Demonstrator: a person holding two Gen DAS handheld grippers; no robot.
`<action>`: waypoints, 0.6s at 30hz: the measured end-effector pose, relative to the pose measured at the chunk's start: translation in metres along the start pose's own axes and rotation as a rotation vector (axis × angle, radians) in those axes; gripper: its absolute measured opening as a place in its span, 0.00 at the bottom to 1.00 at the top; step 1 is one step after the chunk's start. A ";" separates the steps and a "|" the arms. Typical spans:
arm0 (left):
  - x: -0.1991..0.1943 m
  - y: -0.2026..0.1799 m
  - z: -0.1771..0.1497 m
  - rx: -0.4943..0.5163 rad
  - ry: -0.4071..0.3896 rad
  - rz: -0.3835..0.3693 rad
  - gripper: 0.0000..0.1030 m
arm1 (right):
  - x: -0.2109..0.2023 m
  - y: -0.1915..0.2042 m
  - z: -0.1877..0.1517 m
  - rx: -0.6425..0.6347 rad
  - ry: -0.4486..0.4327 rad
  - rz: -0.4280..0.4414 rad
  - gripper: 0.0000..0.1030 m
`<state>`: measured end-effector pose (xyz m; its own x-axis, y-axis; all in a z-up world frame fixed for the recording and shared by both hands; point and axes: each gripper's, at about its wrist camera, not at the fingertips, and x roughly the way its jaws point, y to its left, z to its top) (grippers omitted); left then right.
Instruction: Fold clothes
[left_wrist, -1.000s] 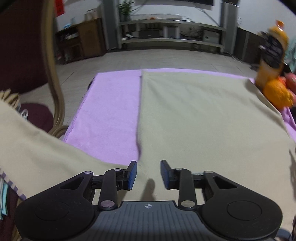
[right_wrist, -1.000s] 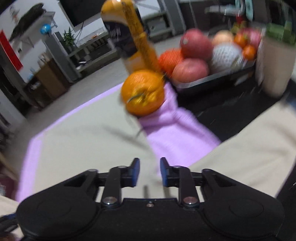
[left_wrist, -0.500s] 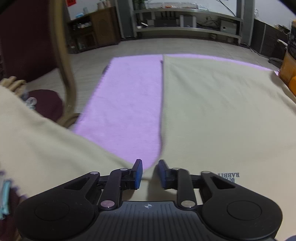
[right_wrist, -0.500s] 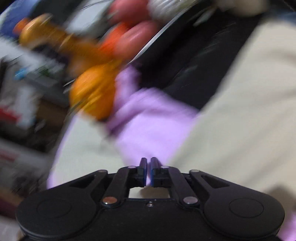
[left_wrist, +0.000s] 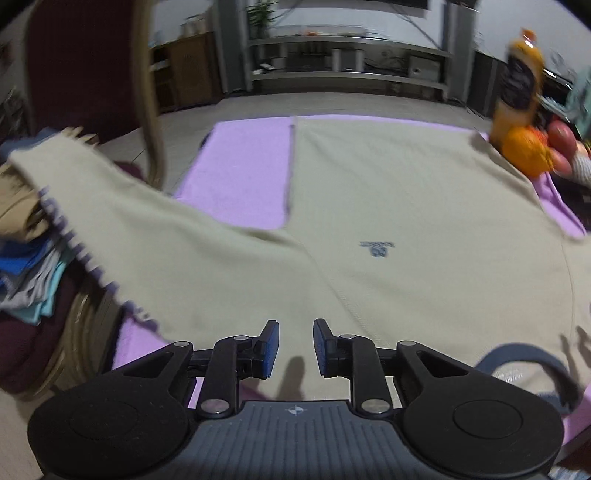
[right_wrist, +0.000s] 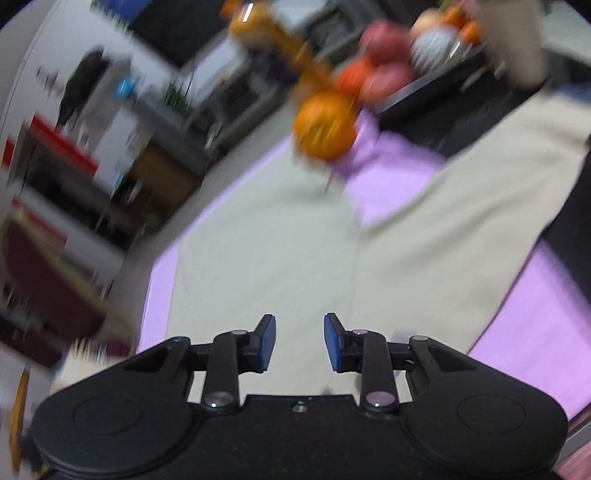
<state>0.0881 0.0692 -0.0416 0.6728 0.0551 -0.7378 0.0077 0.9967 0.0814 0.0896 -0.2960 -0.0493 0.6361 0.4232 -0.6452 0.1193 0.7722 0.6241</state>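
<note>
Lying spread flat on a purple cloth (left_wrist: 240, 173), a beige shirt (left_wrist: 399, 206) covers most of the surface, with a small dark printed mark (left_wrist: 377, 250) near its middle. One sleeve (left_wrist: 122, 225) stretches out to the left, its edge trimmed in purple stripes, and reaches over a stack of folded clothes (left_wrist: 33, 269) in blue, grey and tan. The dark collar (left_wrist: 524, 356) curves at the near right edge.

The left gripper (left_wrist: 294, 349) hangs just above the near part of the shirt. Its jaws stand apart, having just opened a little further, and nothing sits between the blue pads (left_wrist: 270, 347).

From the right wrist view, which is blurred, the right gripper (right_wrist: 299, 341) hangs over the same beige shirt (right_wrist: 280, 251), with the purple cloth (right_wrist: 532, 314) showing to the right. Its jaws have just been opening and are also apart, empty.

At the far right corner of the cloth sit an orange (left_wrist: 526, 153) and an orange bottle (left_wrist: 517, 96). Beside them is a tray of fruit (right_wrist: 388, 77), red and orange pieces, too blurred to name.
</note>
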 end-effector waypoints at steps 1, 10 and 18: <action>0.004 -0.008 -0.001 0.028 -0.013 -0.002 0.21 | 0.012 0.008 -0.010 -0.045 0.045 0.005 0.28; 0.029 -0.053 -0.021 0.274 0.026 0.018 0.23 | 0.050 0.055 -0.055 -0.556 0.072 -0.249 0.28; -0.024 -0.024 -0.065 0.235 0.109 -0.052 0.19 | -0.002 0.044 -0.101 -0.559 0.158 -0.277 0.28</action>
<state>0.0233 0.0477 -0.0691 0.5838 0.0232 -0.8116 0.2204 0.9575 0.1860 0.0166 -0.2156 -0.0649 0.5139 0.2040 -0.8332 -0.1794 0.9754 0.1281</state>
